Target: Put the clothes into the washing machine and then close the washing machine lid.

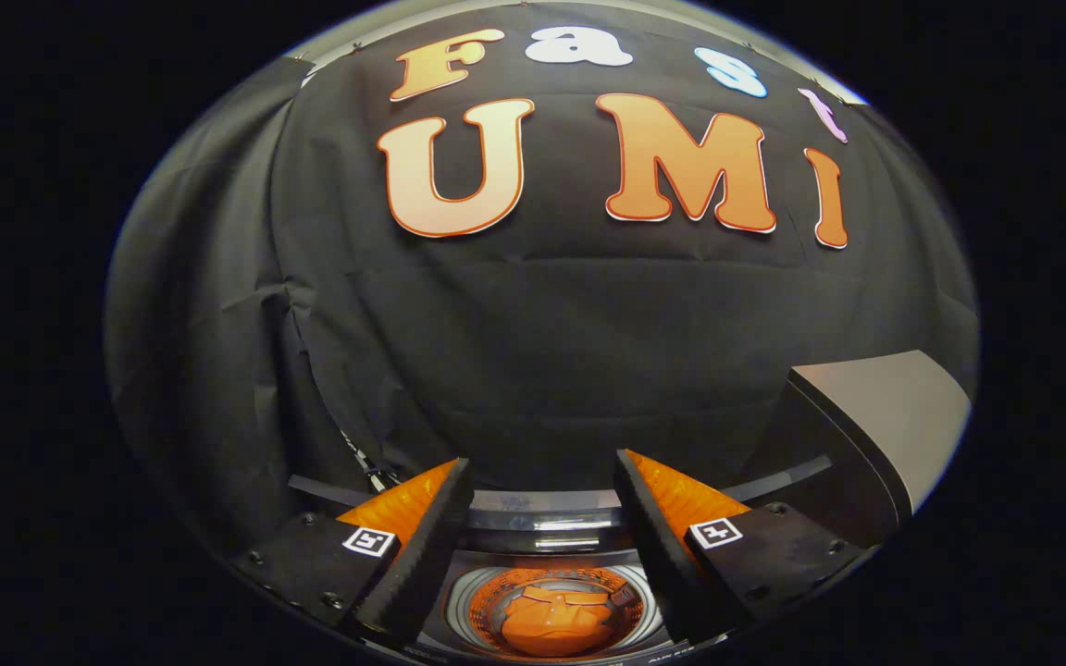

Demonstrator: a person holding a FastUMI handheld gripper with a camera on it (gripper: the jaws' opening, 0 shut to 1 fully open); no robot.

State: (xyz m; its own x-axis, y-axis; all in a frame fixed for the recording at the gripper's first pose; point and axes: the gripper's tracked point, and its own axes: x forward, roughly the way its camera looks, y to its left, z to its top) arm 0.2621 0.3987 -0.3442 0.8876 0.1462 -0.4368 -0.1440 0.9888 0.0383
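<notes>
Gripper view: my tongs (pixel 542 481) hang spread apart with nothing between them, raised above the washing machine (pixel 551 564). Going left to right, the left finger (pixel 427 532) stands apart from the drum opening; below and between the two fingers the orange clothes (pixel 556 622) lie bundled inside the drum; then the right finger (pixel 658 536); and off beyond the right finger a grey lid (pixel 875 416) stands tilted up, open. I judge the loading step done, since the garment sits in the drum and I hold nothing. The lid step is in hand. Next I would swing the tongs rightward to the raised lid, get behind its upper edge, and press it down over the opening without catching the rim.
</notes>
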